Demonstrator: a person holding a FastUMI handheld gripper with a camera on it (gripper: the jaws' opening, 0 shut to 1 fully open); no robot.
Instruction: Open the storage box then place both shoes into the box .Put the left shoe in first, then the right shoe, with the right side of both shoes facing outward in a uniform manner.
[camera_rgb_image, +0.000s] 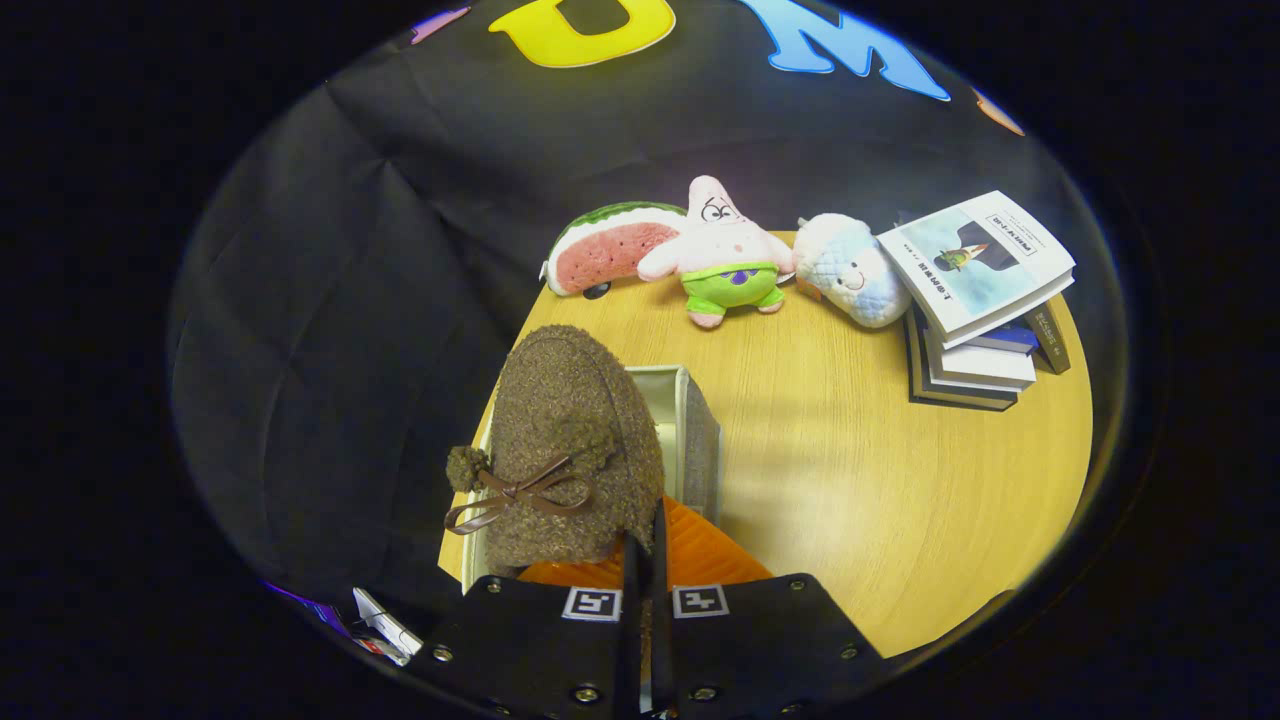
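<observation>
gripper (645, 560) fingers pinched together, seemingly gripping the brown shoe (570, 450) above the storage box (700, 430).

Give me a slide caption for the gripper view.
Tongs pinch a fuzzy brown shoe above the open storage box.

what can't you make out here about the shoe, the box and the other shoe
- Storage box: the brown fuzzy shoe held above it in the gripper view hides its inside, so what it holds is unknown.
- Gripper: fingers close together at the shoe's rear edge; the shoe hides the contact.
- Which shoe this is, left or right: cannot tell.
- Orange piece by the fingers: partly covered, unclear what it is.
</observation>
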